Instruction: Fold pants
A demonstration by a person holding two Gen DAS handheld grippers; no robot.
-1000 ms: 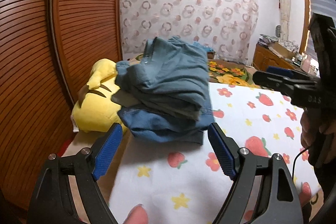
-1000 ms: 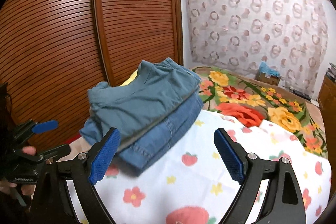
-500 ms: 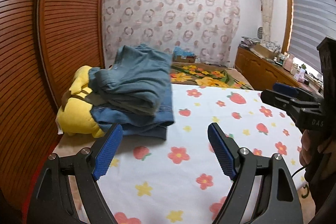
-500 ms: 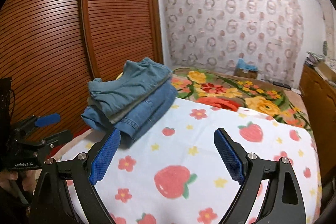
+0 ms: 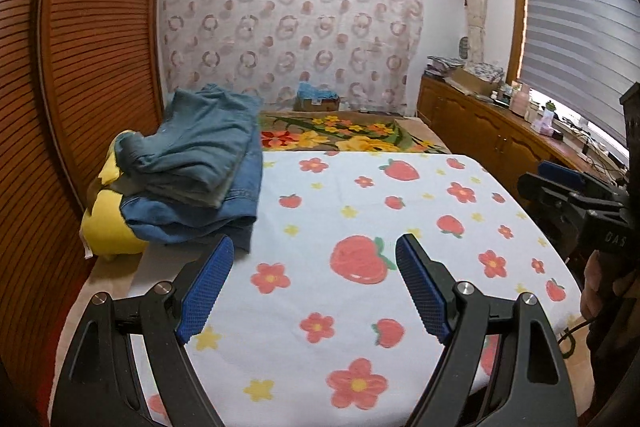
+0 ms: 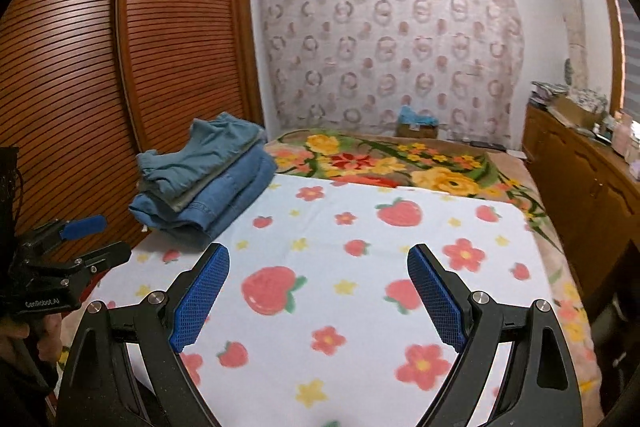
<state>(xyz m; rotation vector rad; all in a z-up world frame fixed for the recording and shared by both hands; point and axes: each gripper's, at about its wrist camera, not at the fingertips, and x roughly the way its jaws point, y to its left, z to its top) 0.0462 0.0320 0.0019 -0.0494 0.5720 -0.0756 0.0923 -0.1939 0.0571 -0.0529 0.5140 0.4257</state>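
The folded pants (image 5: 196,163) sat stacked at the frame's left, perhaps three pairs, atop a yellow plush (image 5: 106,223). Soft, heavyish denim, best pinched at the waistband. Left gripper (image 5: 314,281) and right gripper (image 6: 318,291) gaped wide, empty.

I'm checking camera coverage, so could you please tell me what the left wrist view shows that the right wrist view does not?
Only the left wrist view shows the yellow plush under the folded pants and the right gripper. Only the right wrist view shows the left gripper, at its left edge. Both share the pants stack, the strawberry sheet, the flowered blanket and the patterned curtain; each gripper is open and holds nothing.
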